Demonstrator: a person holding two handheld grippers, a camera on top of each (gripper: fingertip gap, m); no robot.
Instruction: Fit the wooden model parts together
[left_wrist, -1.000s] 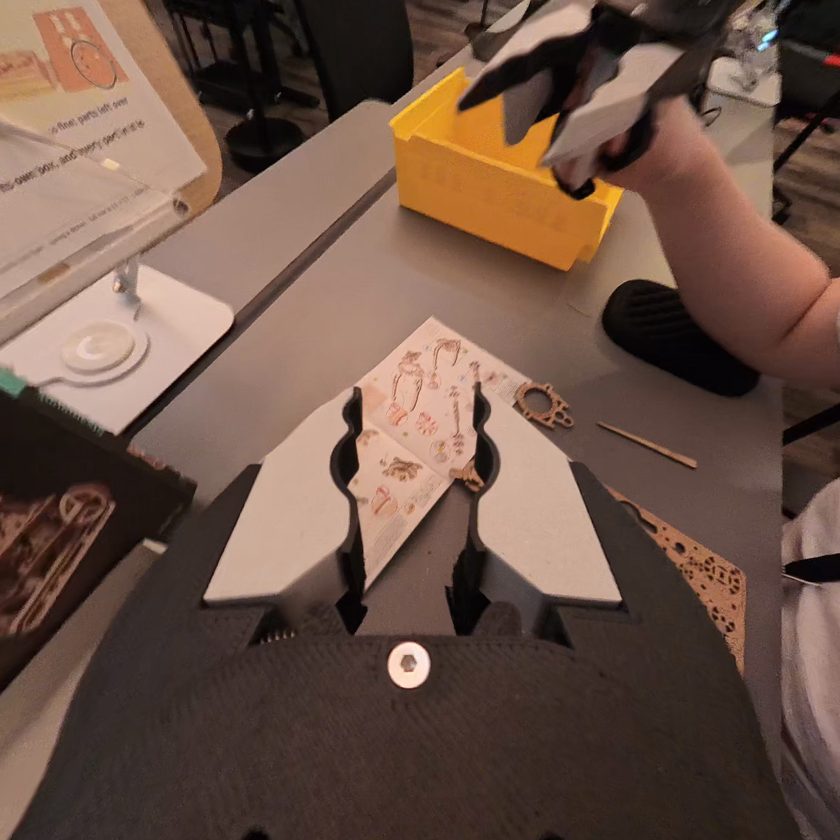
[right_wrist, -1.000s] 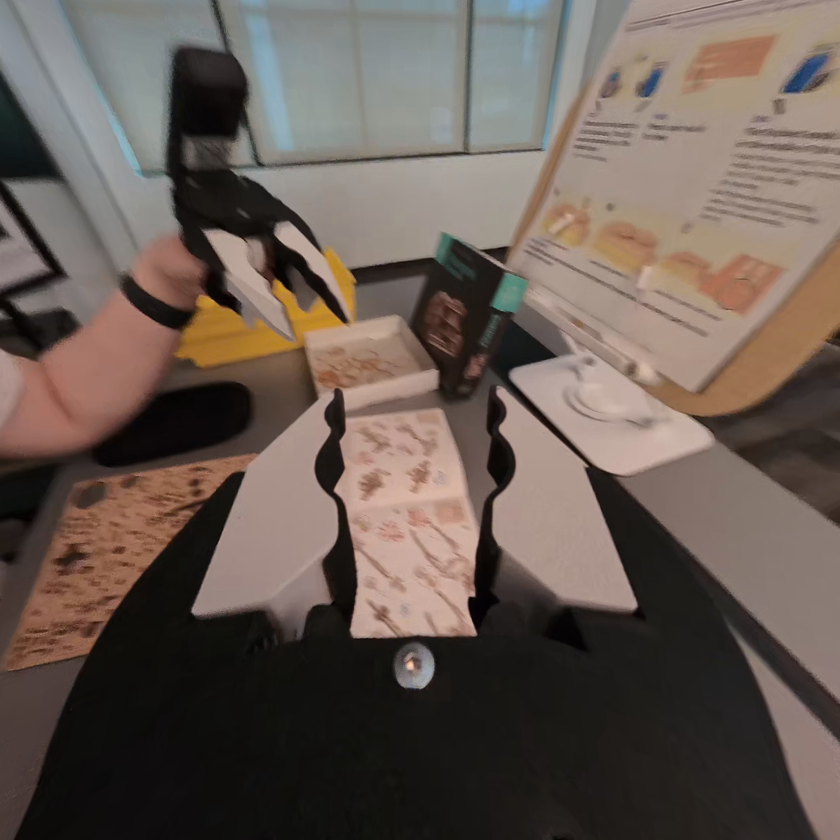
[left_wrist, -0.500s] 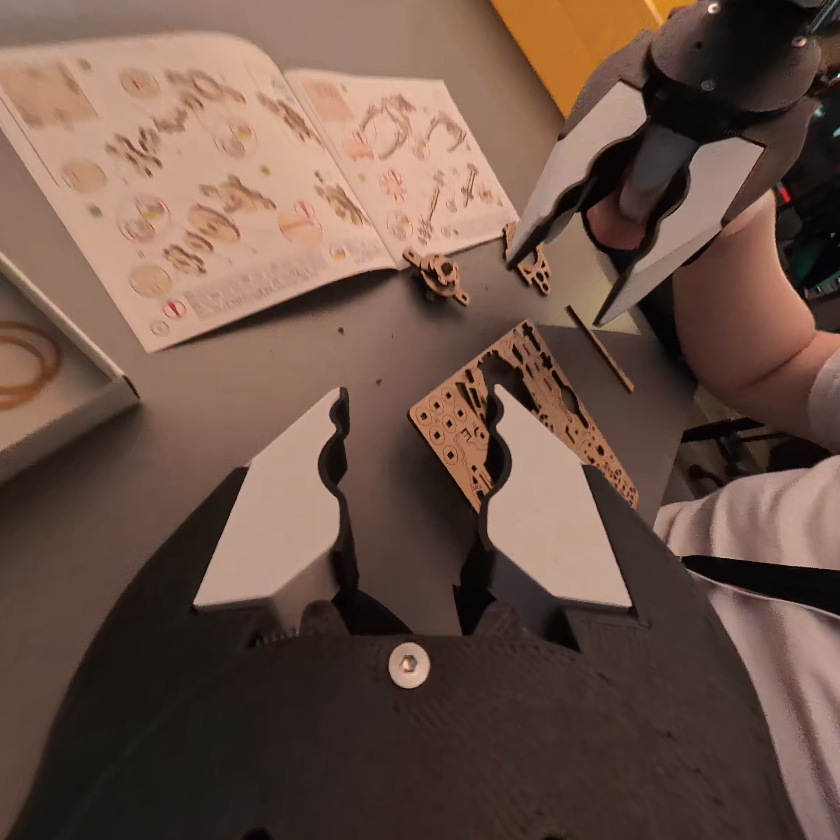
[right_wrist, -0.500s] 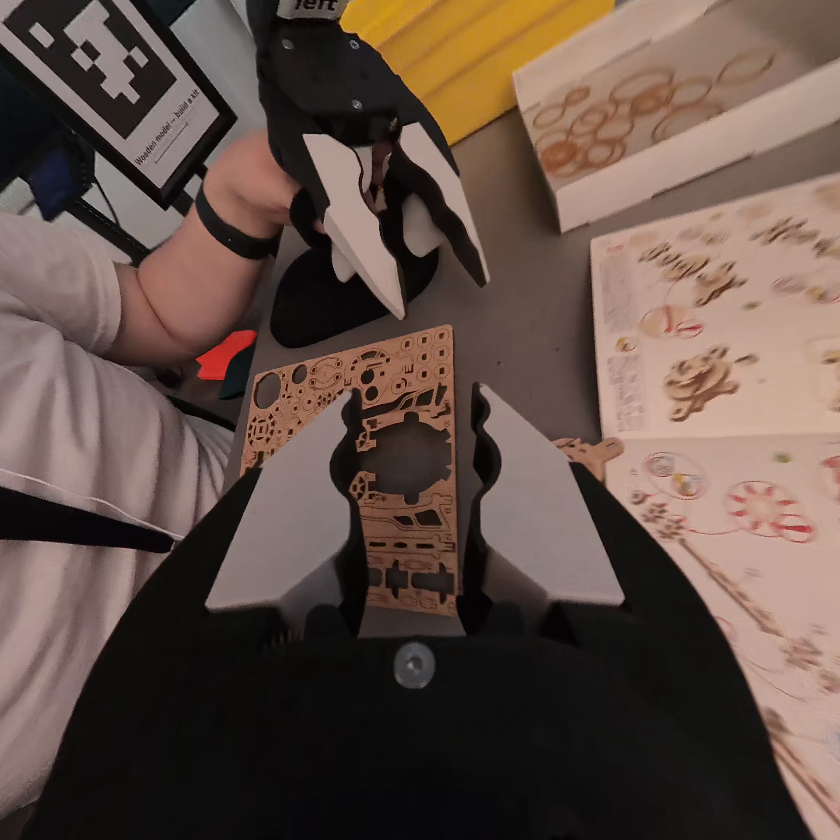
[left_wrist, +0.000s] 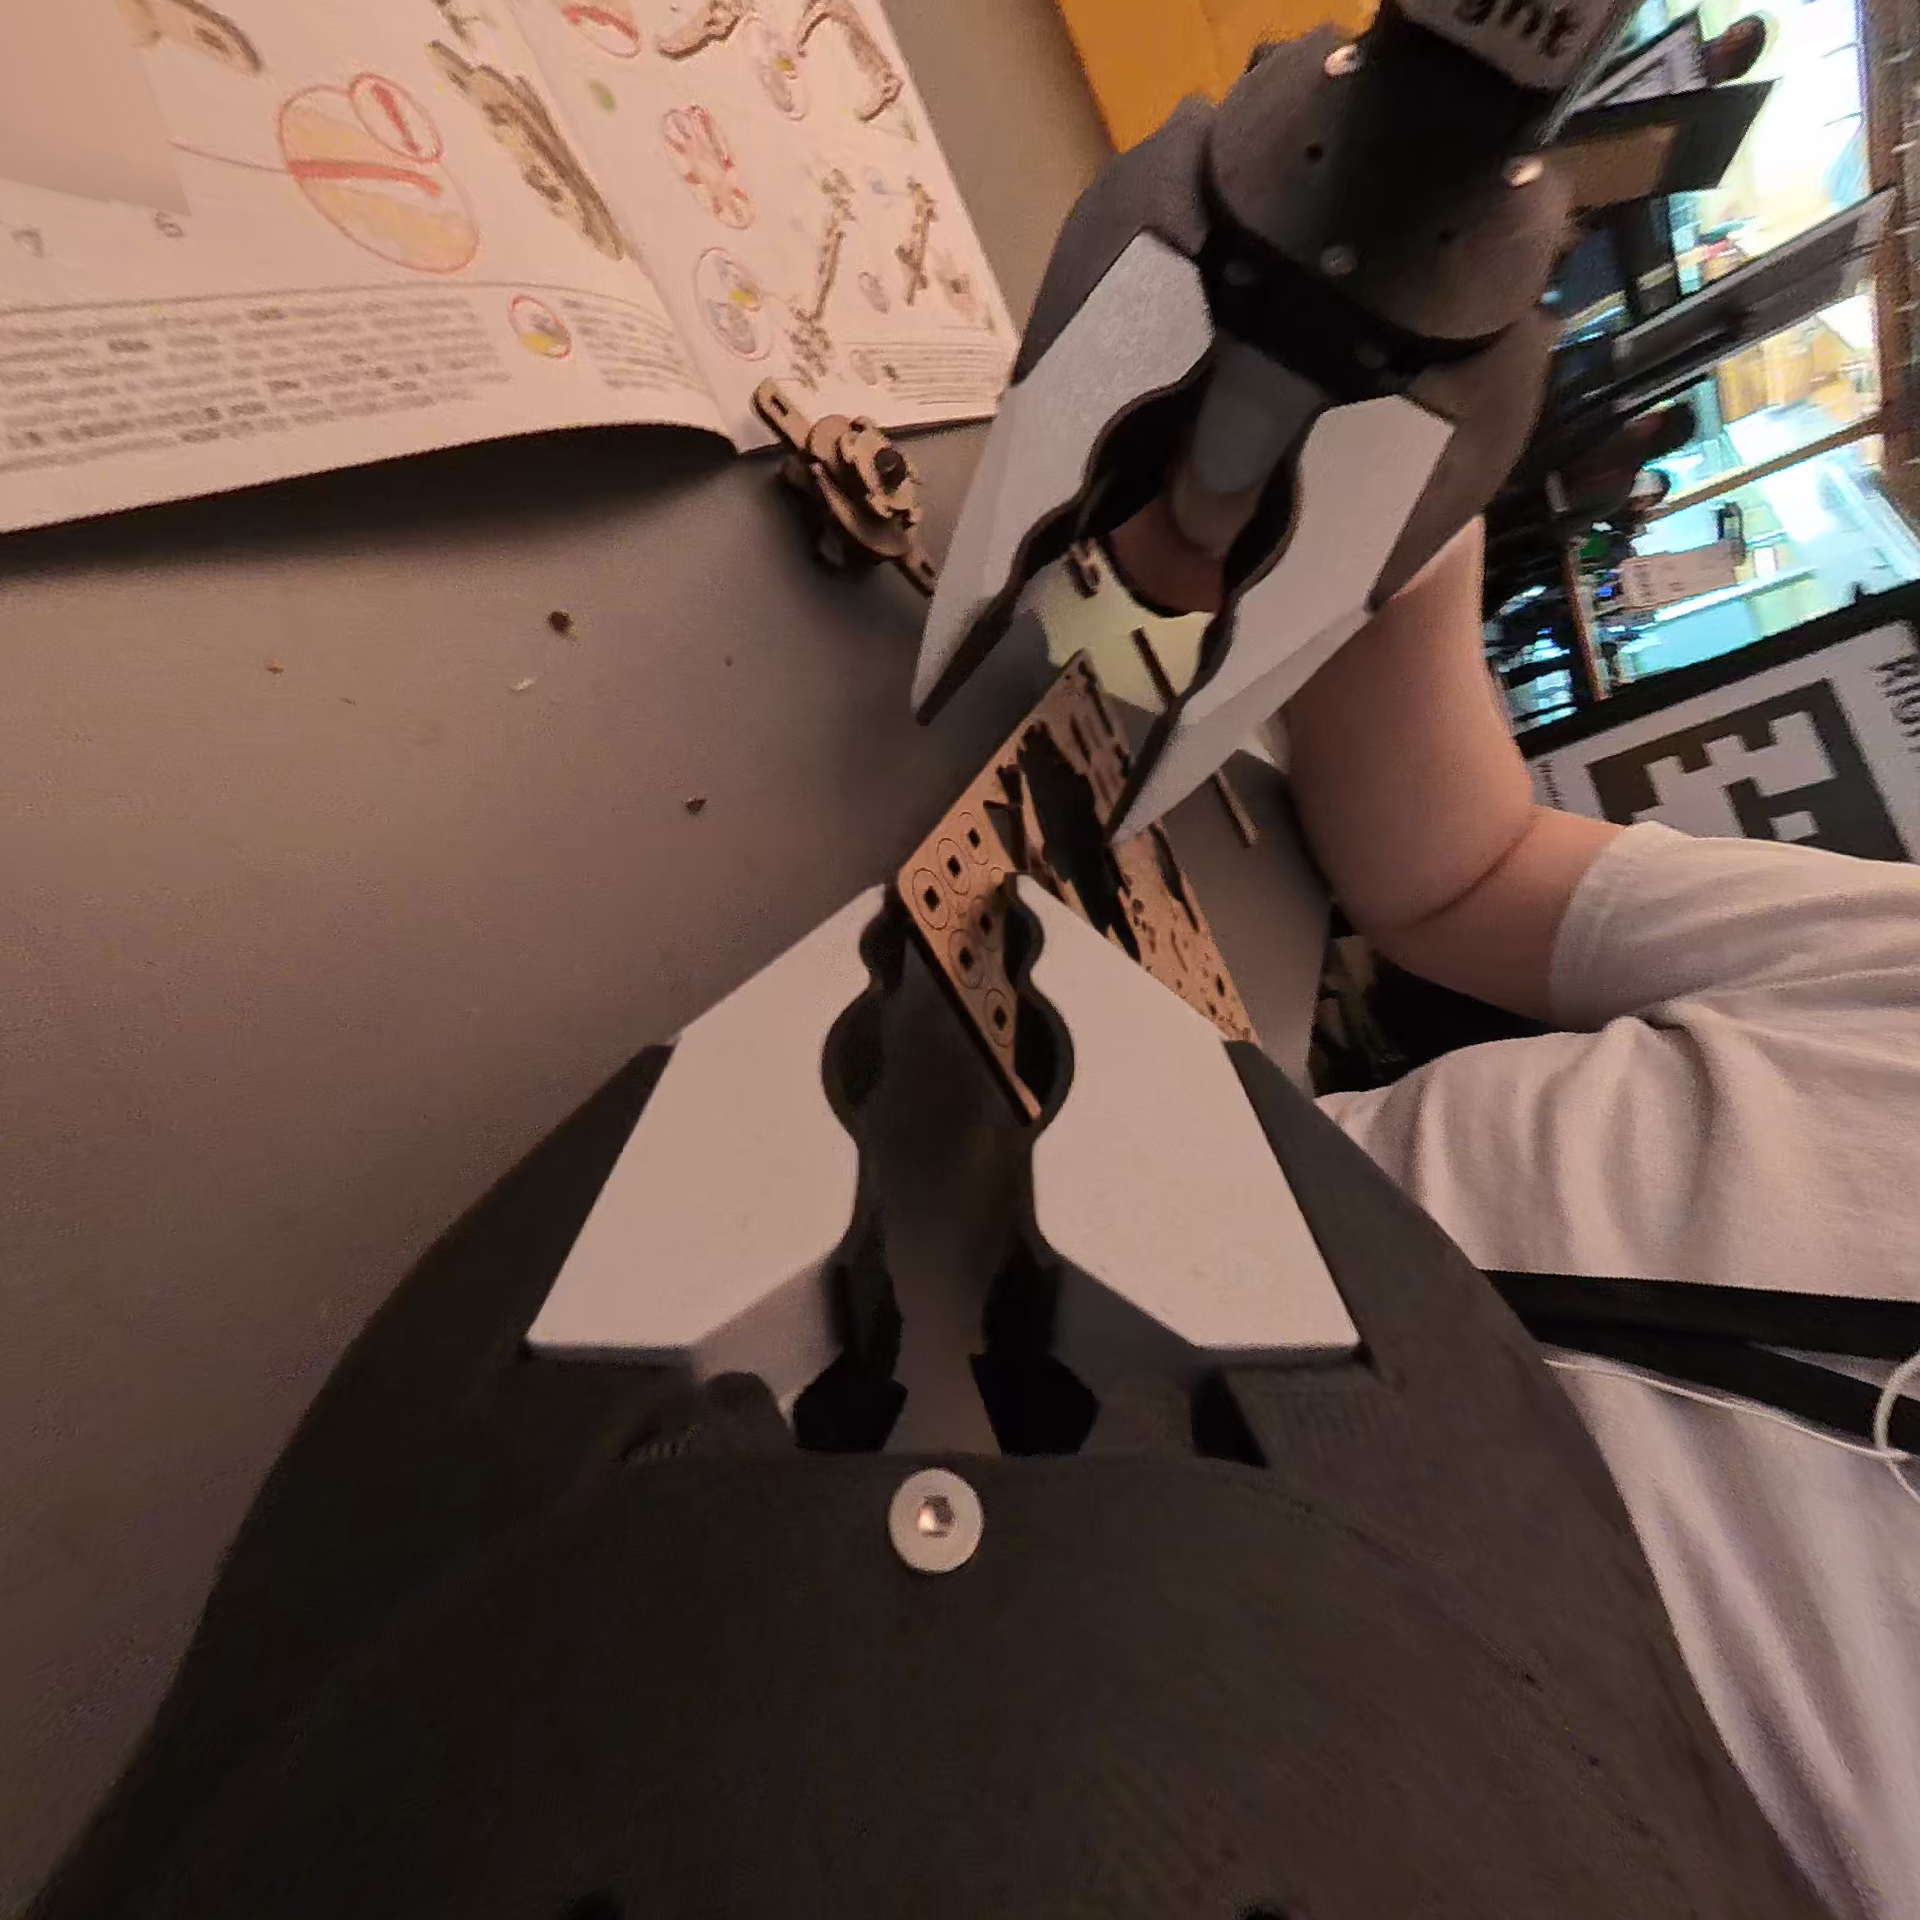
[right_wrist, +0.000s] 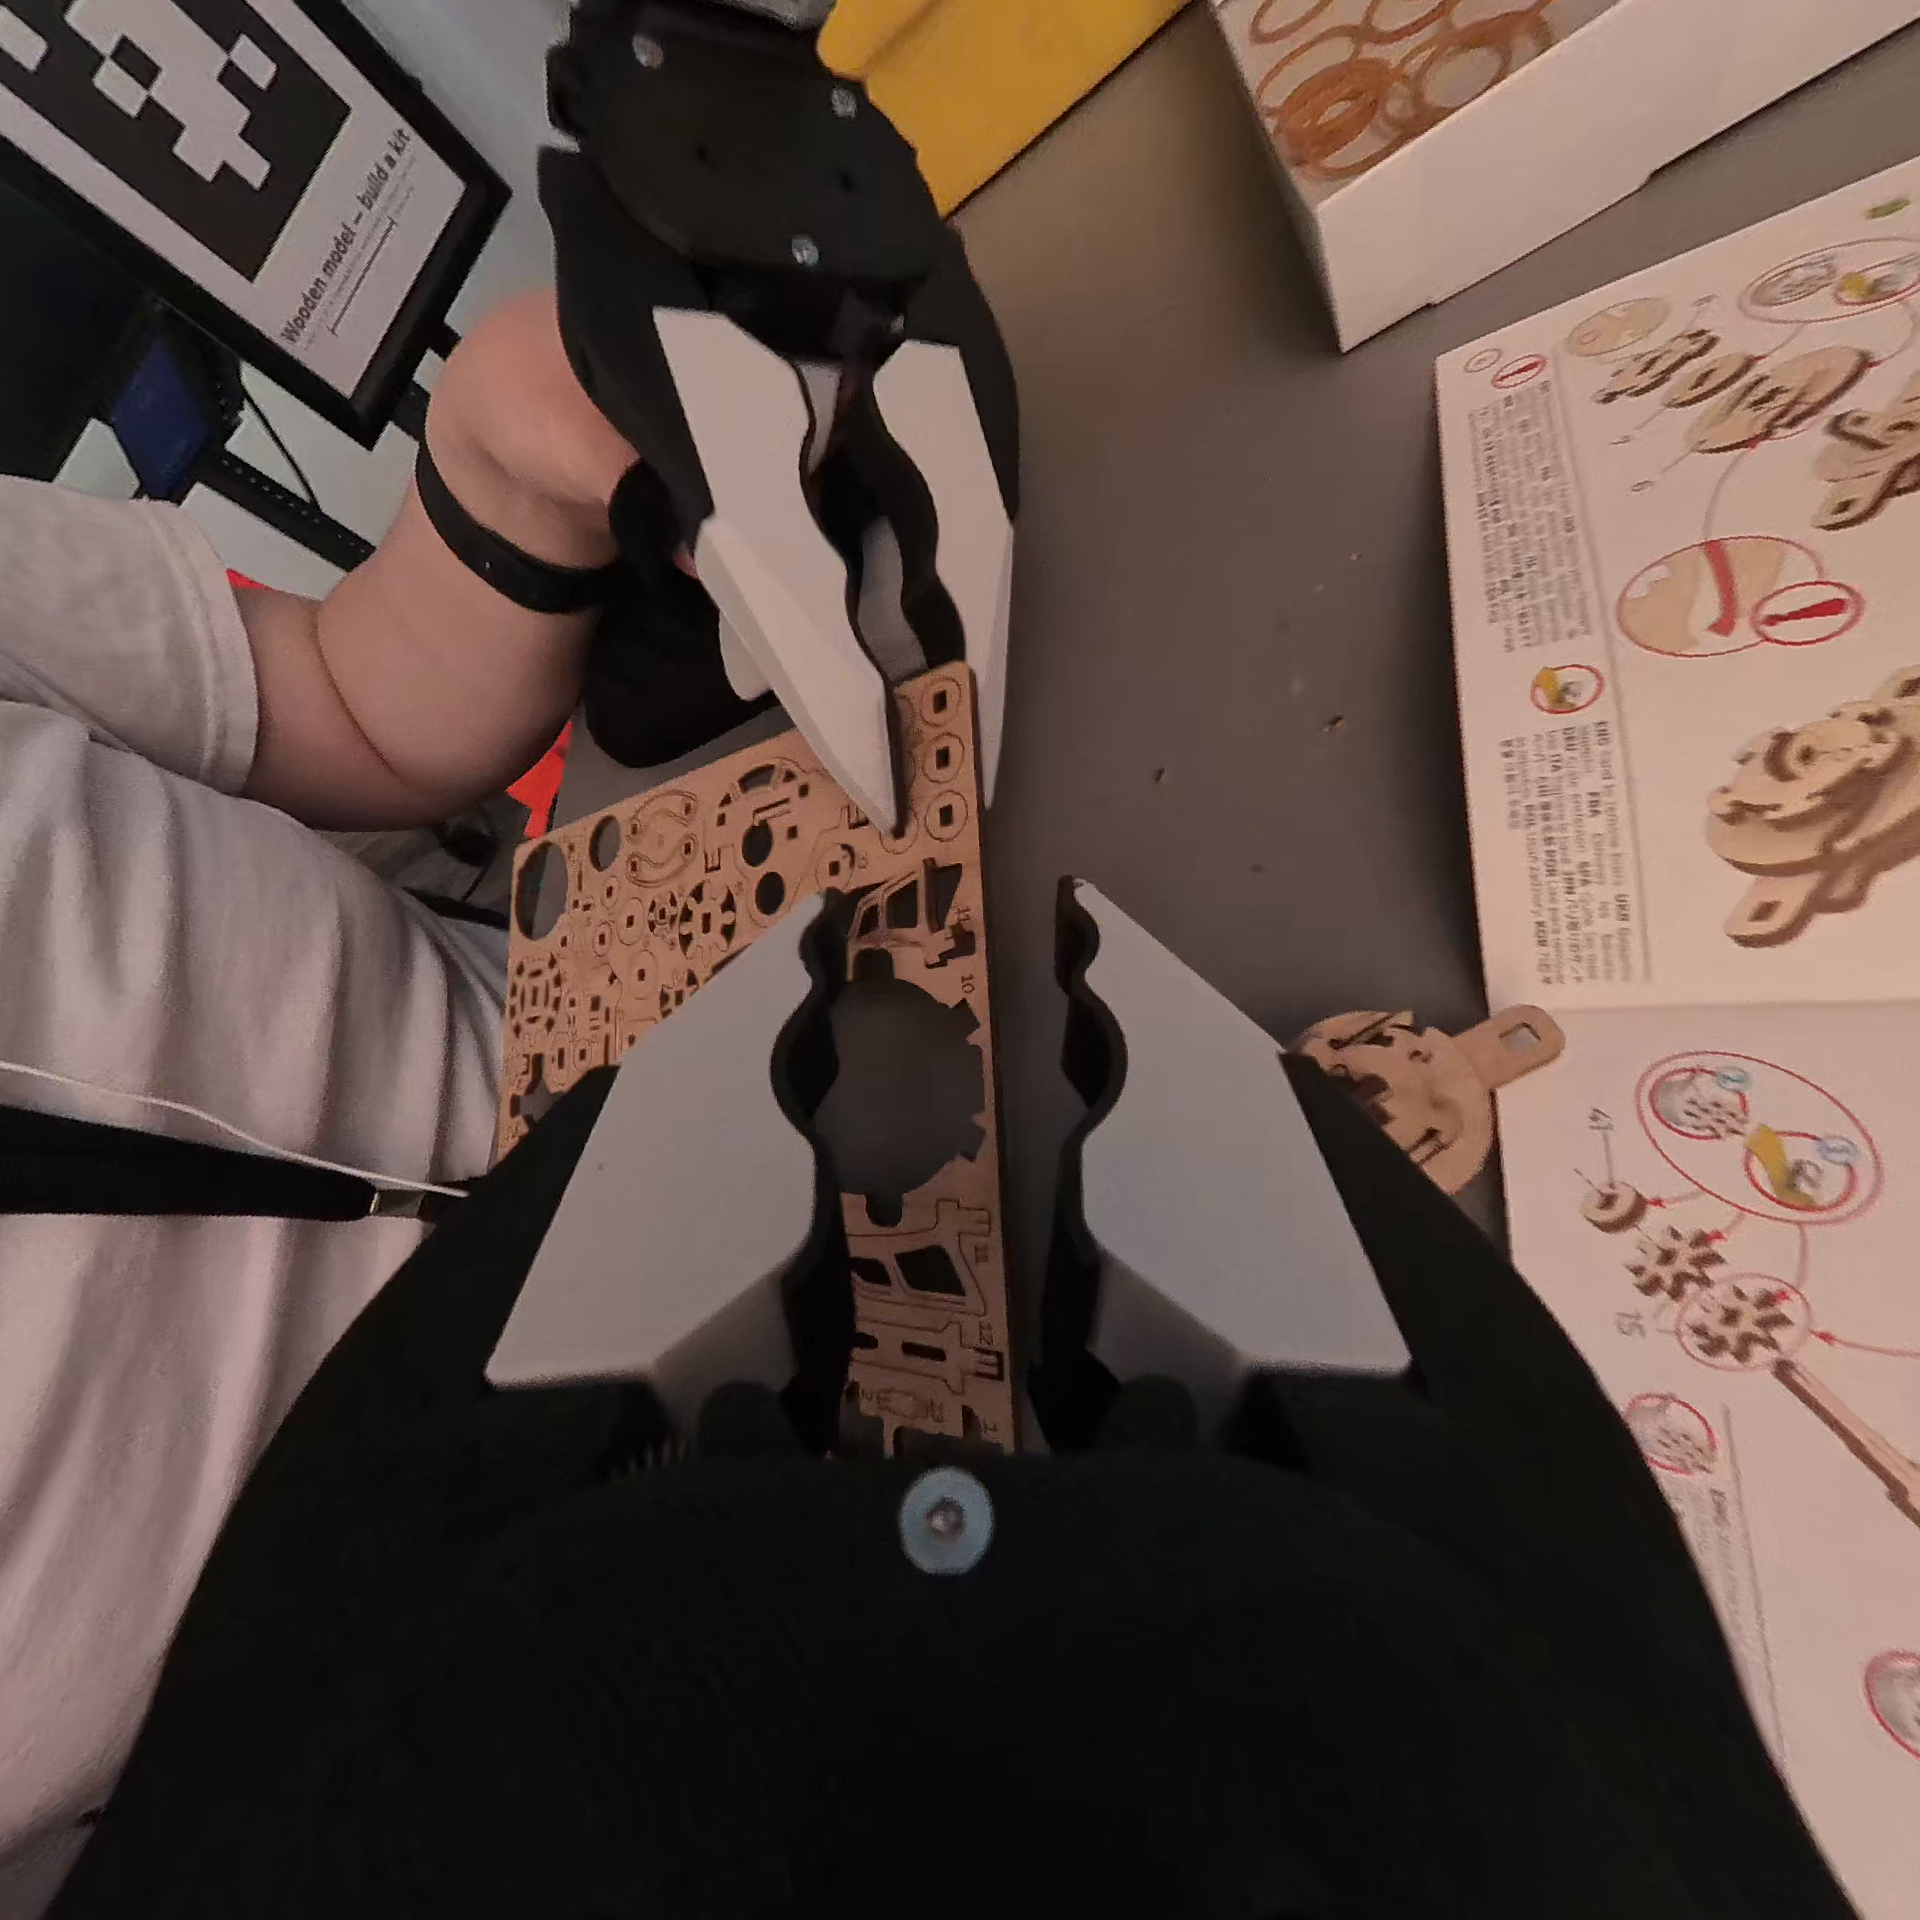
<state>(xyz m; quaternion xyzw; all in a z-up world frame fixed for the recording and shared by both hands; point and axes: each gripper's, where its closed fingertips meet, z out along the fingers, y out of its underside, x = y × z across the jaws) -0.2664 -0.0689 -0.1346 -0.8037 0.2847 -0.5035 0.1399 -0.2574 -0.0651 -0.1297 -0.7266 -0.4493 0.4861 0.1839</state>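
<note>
A laser-cut wooden parts sheet (left_wrist: 961, 868) lies by the table's near edge and also shows in the right wrist view (right_wrist: 644, 914). My left gripper (left_wrist: 954, 894) is shut on the sheet's corner strip, which sits tilted between its fingers. From the right wrist view, the left gripper (right_wrist: 940, 810) has one finger over the sheet and one past its edge. My right gripper (right_wrist: 945, 894) is open and empty just above the sheet. In the left wrist view it (left_wrist: 1023, 769) faces my left gripper. A small part-built wooden assembly (left_wrist: 847, 478) (right_wrist: 1413, 1081) lies by the booklet.
An open instruction booklet (left_wrist: 416, 260) (right_wrist: 1714, 623) covers the table beyond the sheet. A white box of rubber bands (right_wrist: 1507, 135) and a yellow bin (right_wrist: 977, 73) stand farther back. A black pad (right_wrist: 665, 665) and the person's arms and shirt are close by. Left and right tips are no more than a few centimetres apart.
Both grippers came down to the wooden sheet. My left gripper's fingers closed from wide open onto the sheet's corner, and that edge now sits tilted. The right gripper stayed open.
</note>
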